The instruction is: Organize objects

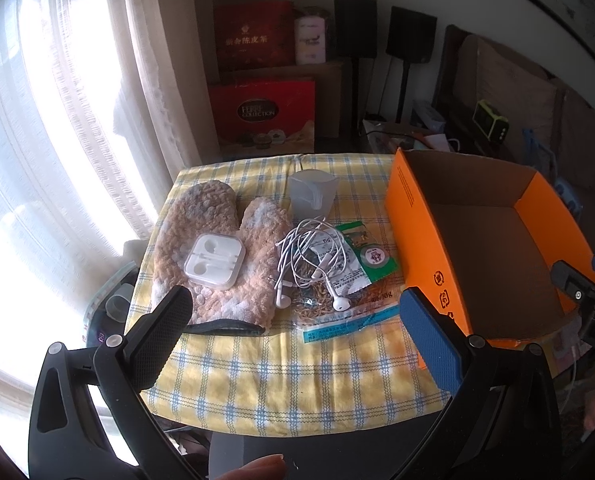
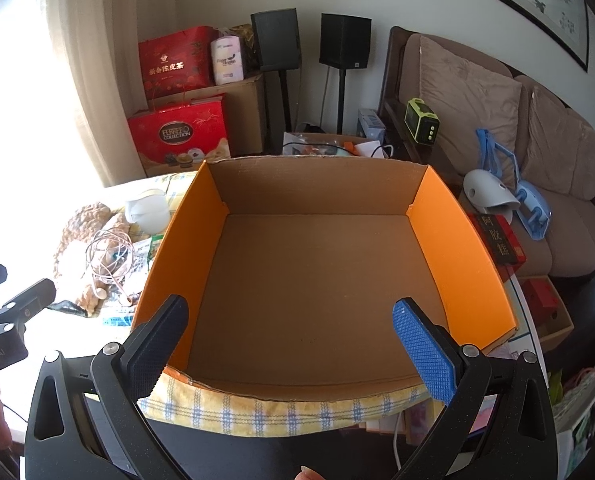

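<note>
left gripper [image 1: 293,304]: released, jaws spread wide, nothing between them; held above near edge of checked cloth [image 1: 297,380]. black pad [image 1: 165,340] on one finger, blue pad [image 1: 429,340] on the other. just beyond black pad: fuzzy mitten [image 1: 225,216], lying flat with cuff toward camera. on mitten: white earbud case [image 1: 215,262], open side up, resting on palm area. just right of mitten: tangled white earphones [image 1: 317,260], lying atop clear packet [image 1: 337,312] and touching green packet [image 1: 365,256]. behind earphones: translucent cup [image 1: 311,196], upright on cloth. right of packets: orange box [image 1: 417,240], open top, cardboard floor bare, near wall close beside blue pad. beyond cloth: two red gift bags [image 1: 261,116], stacked by curtain.

right gripper [image 2: 289,320]: released, jaws spread wide, gripping nothing; poised over near edge of orange box [image 2: 469,264], looking down into interior. black pad [image 2: 157,344] above left near corner, blue pad [image 2: 425,348] above right near side. box resting on checked cloth [image 2: 277,408], cloth edge visible below near wall. left of box: earphones [image 2: 109,256], mitten [image 2: 81,220] and cup [image 2: 147,208], partly washed out by window glare. right of box: sofa [image 2: 537,160] with cushions, well apart. fingertip [image 2: 309,472] visible at bottom edge.
</note>
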`<state>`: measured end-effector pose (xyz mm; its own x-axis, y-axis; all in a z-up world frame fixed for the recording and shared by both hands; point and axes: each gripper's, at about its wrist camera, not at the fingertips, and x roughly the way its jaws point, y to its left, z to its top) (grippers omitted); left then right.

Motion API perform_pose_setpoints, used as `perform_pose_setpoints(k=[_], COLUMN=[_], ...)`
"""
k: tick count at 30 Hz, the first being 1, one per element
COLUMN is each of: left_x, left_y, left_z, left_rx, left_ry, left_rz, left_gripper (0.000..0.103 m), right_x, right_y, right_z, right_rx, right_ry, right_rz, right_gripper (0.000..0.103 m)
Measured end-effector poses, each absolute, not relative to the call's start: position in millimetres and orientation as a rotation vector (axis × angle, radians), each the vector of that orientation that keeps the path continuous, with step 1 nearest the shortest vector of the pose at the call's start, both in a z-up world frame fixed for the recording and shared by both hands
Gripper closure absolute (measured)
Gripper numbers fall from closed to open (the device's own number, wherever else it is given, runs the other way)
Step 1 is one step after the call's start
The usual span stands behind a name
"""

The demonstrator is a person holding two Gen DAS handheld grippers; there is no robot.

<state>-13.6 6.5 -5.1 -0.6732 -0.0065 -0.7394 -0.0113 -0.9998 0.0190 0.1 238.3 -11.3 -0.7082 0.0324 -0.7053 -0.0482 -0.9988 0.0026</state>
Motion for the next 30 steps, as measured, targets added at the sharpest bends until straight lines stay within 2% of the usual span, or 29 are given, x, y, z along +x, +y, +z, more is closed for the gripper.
perform_pose_setpoints(k=[11,19,30], left_x=[-35.5,-49.9,-63.8], left_y=[-1.0,-8.0,-17.1], left_z=[-7.3,-13.1,-30.3], left_rx=[-1.274,-1.255,-1.326], left_ry=[0.052,-0.015,0.061], left_rz=[2.888,2.859,2.851], left_gripper=[0.0,0.0,0.0], right_x=[-12.0,-29.1,-48.3], right_y=[274.7,314.4,381.2], right_z=[-6.1,-12.0,-37.4], right_rx=[-1.161,-1.18,-1.253], right_ry=[0.061,-0.006,0.035], right_rz=[2.836,2.75,2.609], right_gripper=[0.0,0.0,0.003])
